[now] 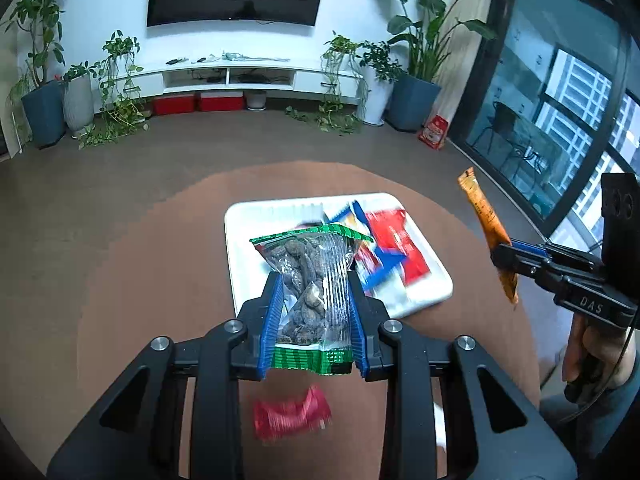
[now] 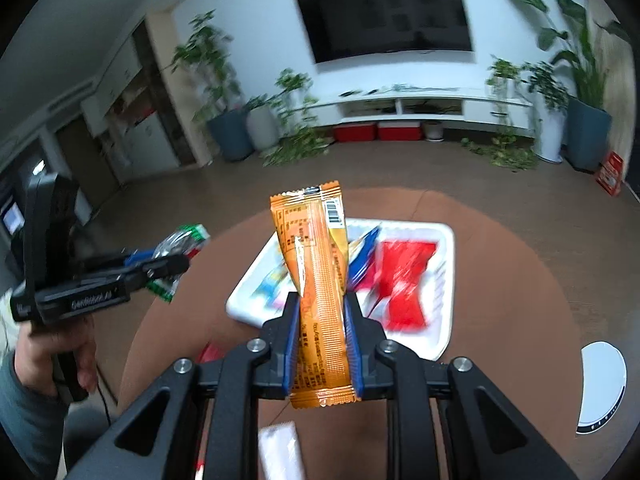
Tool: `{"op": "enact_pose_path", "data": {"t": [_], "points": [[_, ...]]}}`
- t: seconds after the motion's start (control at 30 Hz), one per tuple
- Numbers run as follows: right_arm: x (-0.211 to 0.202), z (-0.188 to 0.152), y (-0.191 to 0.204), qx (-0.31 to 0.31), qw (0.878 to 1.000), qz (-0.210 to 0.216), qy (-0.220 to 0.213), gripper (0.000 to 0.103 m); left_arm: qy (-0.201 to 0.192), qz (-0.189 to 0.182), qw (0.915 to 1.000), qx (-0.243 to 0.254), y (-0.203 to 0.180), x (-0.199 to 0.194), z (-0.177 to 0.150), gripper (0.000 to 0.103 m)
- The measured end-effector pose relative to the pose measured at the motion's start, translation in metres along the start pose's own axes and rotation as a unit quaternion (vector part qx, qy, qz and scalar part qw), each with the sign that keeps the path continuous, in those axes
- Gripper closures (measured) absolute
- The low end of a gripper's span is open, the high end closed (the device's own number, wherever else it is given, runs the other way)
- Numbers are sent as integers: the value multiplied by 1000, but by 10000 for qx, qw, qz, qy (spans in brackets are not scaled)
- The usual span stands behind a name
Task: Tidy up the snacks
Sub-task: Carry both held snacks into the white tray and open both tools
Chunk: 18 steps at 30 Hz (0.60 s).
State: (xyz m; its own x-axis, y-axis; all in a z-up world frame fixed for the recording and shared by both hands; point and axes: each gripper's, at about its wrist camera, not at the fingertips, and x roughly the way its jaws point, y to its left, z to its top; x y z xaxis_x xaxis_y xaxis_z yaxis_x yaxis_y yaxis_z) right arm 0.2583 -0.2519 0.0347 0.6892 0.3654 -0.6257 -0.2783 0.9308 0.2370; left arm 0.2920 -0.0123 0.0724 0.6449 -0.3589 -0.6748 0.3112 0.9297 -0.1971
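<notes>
Blue pads (image 1: 272, 312) of the left gripper (image 1: 314, 304) clamp a green-edged clear bag (image 1: 310, 280) of dark snacks, held above the brown table (image 1: 160, 280). Beyond it at 12 o'clock sits a white tray (image 1: 432, 280) with red (image 1: 400, 240) and blue packets (image 1: 380, 264), blurred. A red packet (image 1: 292, 416) lies on the table at 6 o'clock, under the gripper. The right gripper (image 2: 322, 340) pinches an orange bar (image 2: 320, 280) upright between its pads, above the near edge of the tray (image 2: 448, 320). In the left view that gripper (image 1: 506, 258) shows at 3 o'clock, clear of the tray. A white disc (image 2: 602, 384) lies at 4 o'clock in the right view.
</notes>
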Motion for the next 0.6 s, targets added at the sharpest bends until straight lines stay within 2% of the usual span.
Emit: {"op": "enact_pose_path", "data": {"t": [0.1, 0.27, 0.4, 0.6], "points": [[29, 18, -18, 199, 9997, -102, 70, 80, 32, 77, 9999, -78, 5, 23, 21, 75], [79, 29, -31, 301, 9989, -189, 318, 80, 216, 167, 9995, -179, 8, 72, 40, 75], [107, 27, -37, 384, 9978, -240, 491, 80, 361, 185, 9985, -356, 9, 108, 40, 75], [123, 14, -39, 338, 9959, -340, 772, 80, 524, 216, 9973, -476, 5, 150, 30, 74]]}}
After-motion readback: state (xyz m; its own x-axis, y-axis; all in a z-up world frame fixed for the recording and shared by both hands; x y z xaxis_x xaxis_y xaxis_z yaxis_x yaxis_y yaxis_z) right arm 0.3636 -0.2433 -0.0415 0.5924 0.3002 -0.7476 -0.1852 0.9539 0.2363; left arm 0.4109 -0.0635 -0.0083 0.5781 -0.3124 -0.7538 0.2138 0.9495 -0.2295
